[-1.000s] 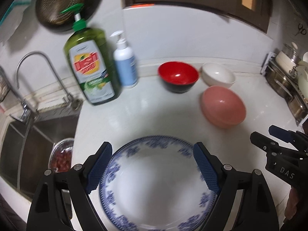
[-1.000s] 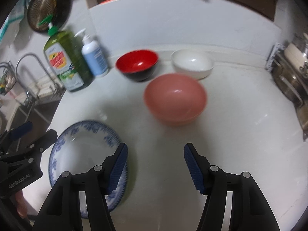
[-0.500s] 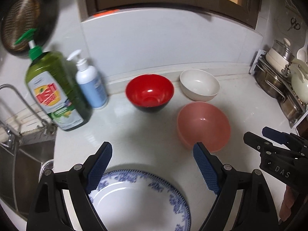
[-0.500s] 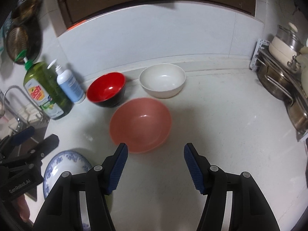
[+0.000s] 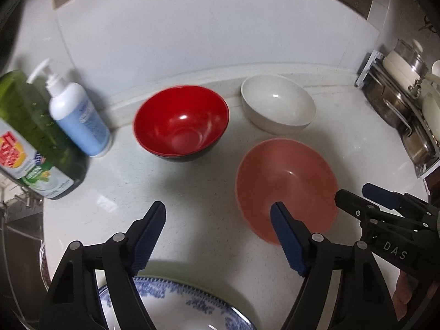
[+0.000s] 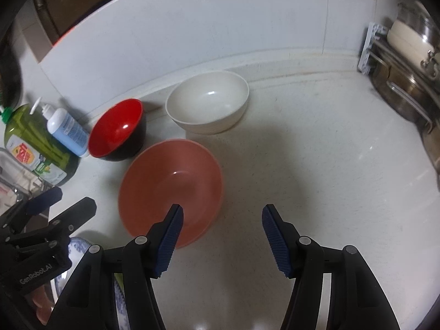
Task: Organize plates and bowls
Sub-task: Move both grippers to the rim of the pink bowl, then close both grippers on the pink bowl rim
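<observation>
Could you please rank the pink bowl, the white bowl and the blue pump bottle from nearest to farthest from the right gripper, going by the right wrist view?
From the right gripper:
1. Pink bowl, just ahead, left.
2. White bowl, farther back, near the wall.
3. Blue pump bottle, far left.

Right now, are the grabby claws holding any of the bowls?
No, nothing is held. The left gripper and right gripper are both open and empty above the counter, near the pink bowl.

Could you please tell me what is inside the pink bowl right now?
The pink bowl looks empty: only bare pink interior shows. The near rim is partly covered by a finger of the right gripper.
</observation>
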